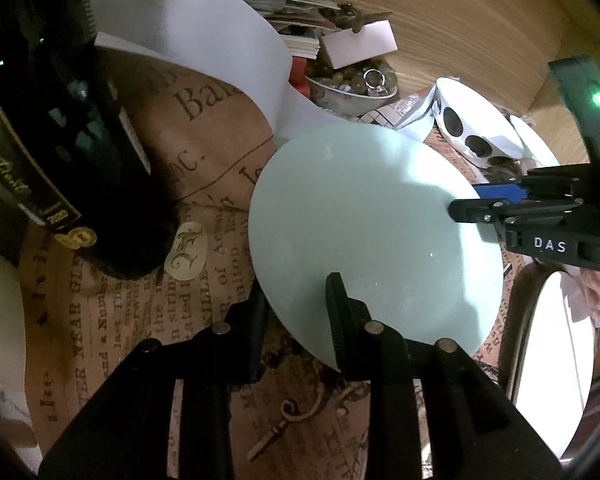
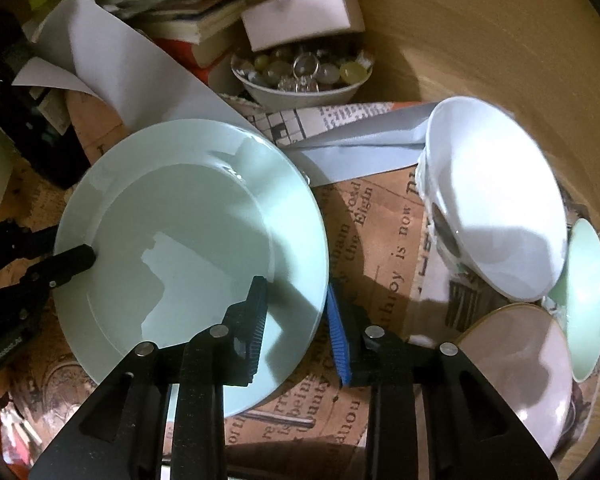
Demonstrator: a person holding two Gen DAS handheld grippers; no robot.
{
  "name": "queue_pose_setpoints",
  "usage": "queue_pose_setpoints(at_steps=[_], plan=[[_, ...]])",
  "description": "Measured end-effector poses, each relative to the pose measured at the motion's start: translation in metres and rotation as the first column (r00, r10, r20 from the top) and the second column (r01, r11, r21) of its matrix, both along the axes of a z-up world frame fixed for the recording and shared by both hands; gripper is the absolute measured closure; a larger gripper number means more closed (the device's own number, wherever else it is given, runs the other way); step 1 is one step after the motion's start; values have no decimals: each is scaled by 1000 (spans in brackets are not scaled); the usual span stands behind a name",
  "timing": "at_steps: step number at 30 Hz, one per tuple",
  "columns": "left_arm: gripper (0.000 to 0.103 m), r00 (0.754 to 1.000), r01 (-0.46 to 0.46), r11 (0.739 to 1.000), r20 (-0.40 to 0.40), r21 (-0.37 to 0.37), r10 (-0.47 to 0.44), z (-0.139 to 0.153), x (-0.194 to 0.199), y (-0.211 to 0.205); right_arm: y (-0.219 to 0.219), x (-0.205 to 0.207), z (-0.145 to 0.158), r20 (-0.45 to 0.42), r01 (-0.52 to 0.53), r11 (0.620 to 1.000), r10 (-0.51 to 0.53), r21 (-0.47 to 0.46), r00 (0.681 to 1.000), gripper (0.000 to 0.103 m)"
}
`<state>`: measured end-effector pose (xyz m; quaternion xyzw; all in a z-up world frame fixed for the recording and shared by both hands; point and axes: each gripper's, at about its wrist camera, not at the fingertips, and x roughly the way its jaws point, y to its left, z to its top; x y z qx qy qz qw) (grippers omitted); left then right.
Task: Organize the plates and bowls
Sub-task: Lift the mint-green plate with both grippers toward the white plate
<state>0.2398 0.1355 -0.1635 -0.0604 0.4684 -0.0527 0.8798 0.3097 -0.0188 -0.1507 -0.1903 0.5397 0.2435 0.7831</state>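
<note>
Closest to you in the right wrist view, your right gripper (image 2: 296, 328) straddles the near rim of a pale green plate (image 2: 196, 256): one black finger lies over the inner face, the blue-padded finger sits outside the edge, and the rim runs between them; the jaws are narrowed onto it and look to be pinching it. In the left wrist view, your left gripper (image 1: 296, 316) takes the same plate at the opposite rim, one ribbed finger on top, the other below the edge, apparently clamped too. The plate hangs between both sets of jaws, above a table covered in brown newsprint-patterned paper (image 2: 380, 240). Expect it to be rigid, glazed and slippery, moderately heavy and breakable, so hold well onto the flat rim band rather than the very lip, and keep both hands level. Beyond your right jaws, to their outer side, a white bowl (image 2: 500, 200) leans tilted; a pinkish plate (image 2: 516, 364) and a small green dish (image 2: 588, 300) lie near it. Ahead of both jaws sits a bowl of glass beads (image 2: 304, 76), with curled white paper (image 2: 132, 68) and stacked books (image 2: 196, 24) behind.
</note>
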Motion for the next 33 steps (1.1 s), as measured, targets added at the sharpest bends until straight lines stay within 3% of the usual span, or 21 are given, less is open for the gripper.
queue_pose_setpoints(at_steps=[8,21,33], plan=[[76,998,-30,999,51,12,29,16,-18,3,-10,-23,23,17,25,995,-27,94,999,81],[76,976,-43,999,214,0,42,72,-60,-4,-49,-52,77,80,40,953,-67,301,995,82],[76,965,-6,1000,263,-21,11,90,-94,-30,-94,-83,104,151,37,924,-101,380,983,81]])
